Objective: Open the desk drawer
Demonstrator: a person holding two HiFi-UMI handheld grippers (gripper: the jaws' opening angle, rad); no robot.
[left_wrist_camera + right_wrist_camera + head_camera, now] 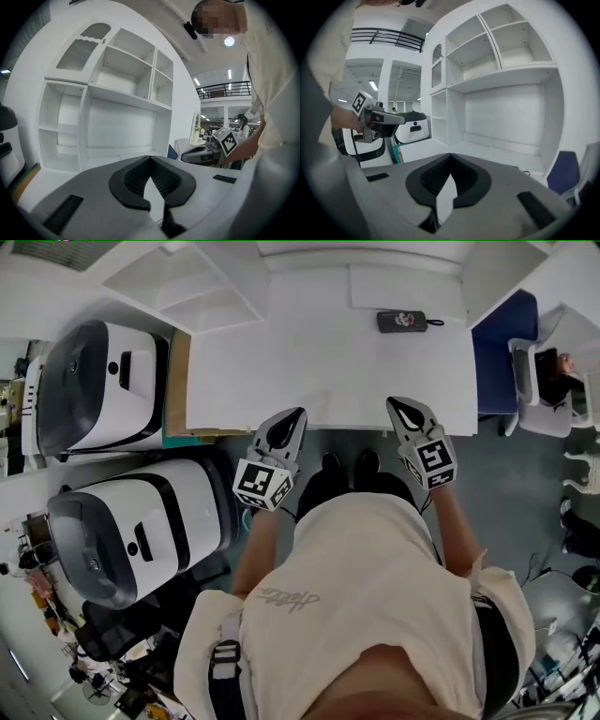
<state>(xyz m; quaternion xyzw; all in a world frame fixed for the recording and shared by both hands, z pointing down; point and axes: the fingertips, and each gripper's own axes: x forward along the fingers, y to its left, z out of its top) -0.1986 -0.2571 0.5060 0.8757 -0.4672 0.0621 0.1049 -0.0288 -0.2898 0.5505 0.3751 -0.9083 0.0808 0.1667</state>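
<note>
Our head camera sits high above the desk (328, 343) and faces steeply down, with our own shoulders filling the bottom of its view. The camera on the left gripper (295, 420) rides close behind the jaws and faces across the desktop toward the shelves (117, 93). The one on the right gripper (398, 407) faces the same shelves from the other side. Both gripper views share the shelves and desktop, and each catches the other gripper at its inner edge. The head view takes in both grippers.
</note>
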